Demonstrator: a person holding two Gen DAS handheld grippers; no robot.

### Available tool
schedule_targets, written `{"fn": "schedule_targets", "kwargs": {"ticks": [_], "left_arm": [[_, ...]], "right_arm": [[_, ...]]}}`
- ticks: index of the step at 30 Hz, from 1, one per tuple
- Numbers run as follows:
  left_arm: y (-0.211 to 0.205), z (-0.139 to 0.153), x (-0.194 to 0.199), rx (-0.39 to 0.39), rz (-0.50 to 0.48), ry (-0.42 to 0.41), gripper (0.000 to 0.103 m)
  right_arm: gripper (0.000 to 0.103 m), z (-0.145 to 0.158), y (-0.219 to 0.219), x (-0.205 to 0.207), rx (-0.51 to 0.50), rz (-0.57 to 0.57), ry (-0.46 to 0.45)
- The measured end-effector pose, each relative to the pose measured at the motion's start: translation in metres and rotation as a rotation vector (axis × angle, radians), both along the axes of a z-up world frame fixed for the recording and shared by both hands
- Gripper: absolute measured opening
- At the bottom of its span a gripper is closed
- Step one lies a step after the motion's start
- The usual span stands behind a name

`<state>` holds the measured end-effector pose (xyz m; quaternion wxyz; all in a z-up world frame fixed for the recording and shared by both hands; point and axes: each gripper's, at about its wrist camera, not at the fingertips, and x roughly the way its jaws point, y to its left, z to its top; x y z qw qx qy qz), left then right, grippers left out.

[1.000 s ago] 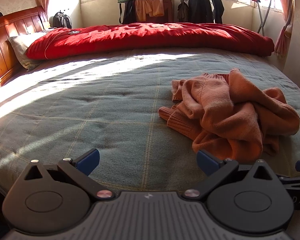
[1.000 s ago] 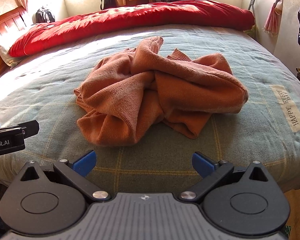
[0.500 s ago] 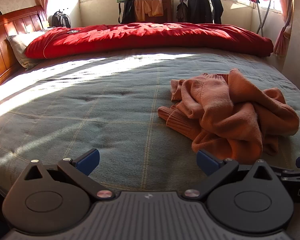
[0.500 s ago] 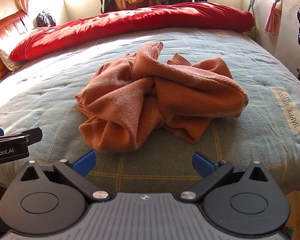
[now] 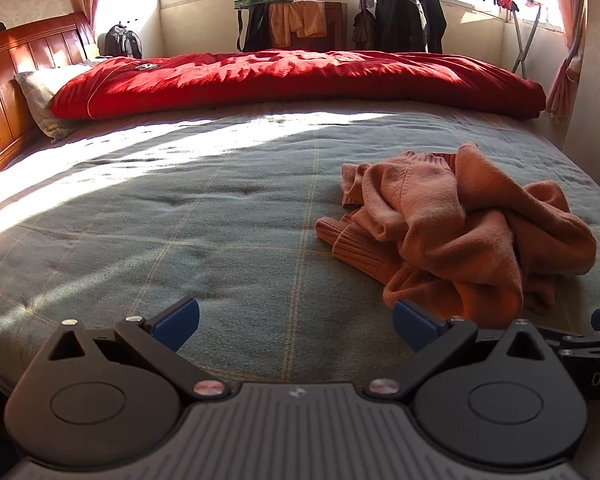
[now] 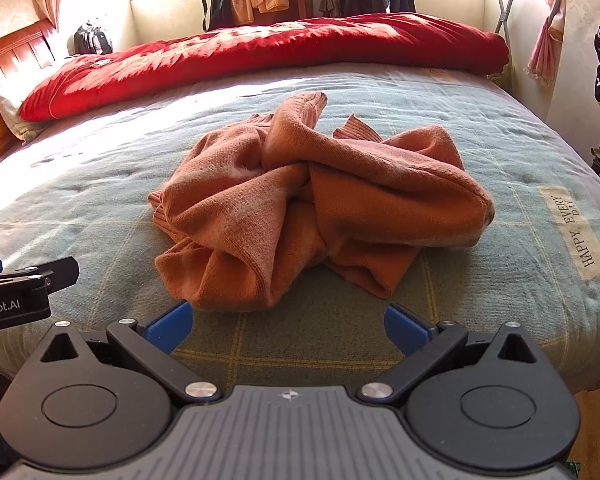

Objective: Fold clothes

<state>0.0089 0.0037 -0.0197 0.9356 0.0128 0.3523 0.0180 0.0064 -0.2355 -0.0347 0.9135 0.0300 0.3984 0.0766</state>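
Knitwear is lying bunched in a heap on the bed [image 6: 500, 152]: an orange sweater [image 6: 320, 200], twisted on itself, is sitting on the green plaid cover near the foot edge, with a ribbed cuff [image 5: 352, 244] poking out toward the left side. It is not lying folded; layers are crossing over each other and one sleeve is wrapping across the top.

Both tongs are hanging released. The left gripper [image 5: 296, 320] is spreading its blue pads wide over bare cover, with the sweater off to its right. The right gripper [image 6: 286, 322] is gaping just short of the nearest orange fold and is grasping nothing.

Trouble is likely coming from the tangle. Any pinch into this pile is risking several layers at once, so a lift could be dragging the whole knot up instead of opening it. The knit is looking soft and stretchy, so a pull on one cuff could be lengthening the sleeve while the body stays put. A low pinch is also risking the bed cover being caught along with the sweater. The heap is sitting near the edge, so a tug toward the person could be sliding it off onto the floor. Strong sunlight is washing out the far half of the bed, which is making edges harder to judge there.
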Motion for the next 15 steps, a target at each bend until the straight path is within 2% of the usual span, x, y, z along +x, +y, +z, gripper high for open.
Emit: {"fn": "schedule_targets", "kwargs": {"ticks": [15], "left_arm": [[-0.005, -0.002, 0.009, 0.014, -0.027, -0.014, 0.103]], "right_arm": [[0.103, 0.013, -0.02, 0.011, -0.033, -0.022, -0.062]]}}
